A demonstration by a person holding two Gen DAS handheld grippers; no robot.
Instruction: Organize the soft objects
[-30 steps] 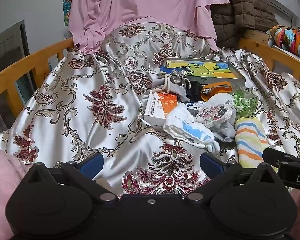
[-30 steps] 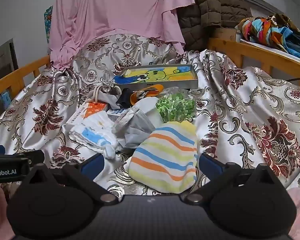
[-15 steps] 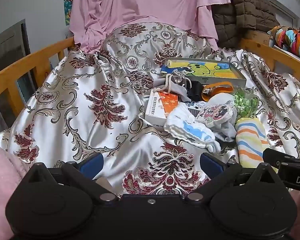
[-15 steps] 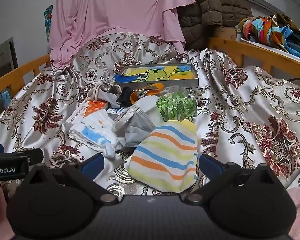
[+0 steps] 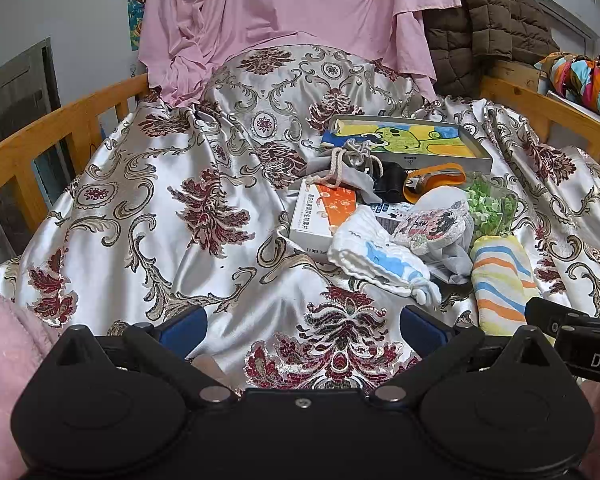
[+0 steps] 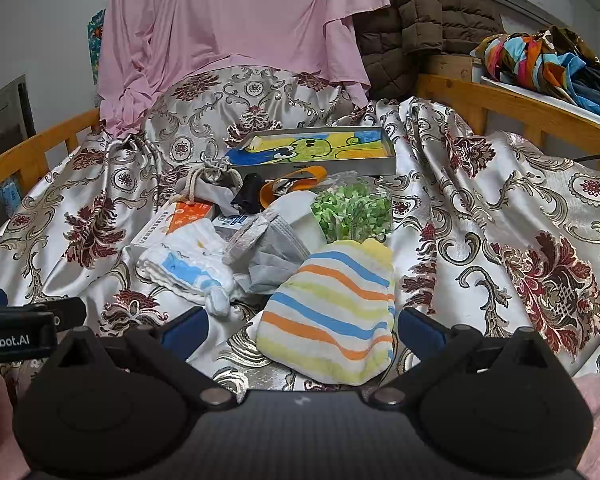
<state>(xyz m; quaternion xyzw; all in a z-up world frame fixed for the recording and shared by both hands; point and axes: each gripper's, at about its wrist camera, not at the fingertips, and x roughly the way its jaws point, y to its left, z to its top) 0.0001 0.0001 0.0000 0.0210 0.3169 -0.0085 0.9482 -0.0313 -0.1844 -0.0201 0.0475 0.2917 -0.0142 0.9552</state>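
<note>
Hovering low over the bed (image 5: 148, 216), we hold both tools wide and empty: the right tool (image 6: 302, 326) lines up on the striped cloth (image 6: 332, 308), nearest in the mixed pile, while the left tool (image 5: 302, 326) waits over bare spread beside the white cloth (image 5: 380, 256).

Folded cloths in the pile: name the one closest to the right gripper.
The striped cloth, banded orange, blue and yellow, lies right between the open right gripper. The white cloth with blue print sits farther left.

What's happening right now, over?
Both grippers open, empty. Striped cloth lies between the right gripper fingers. Left gripper over bare bedspread. Nothing blocking.
</note>
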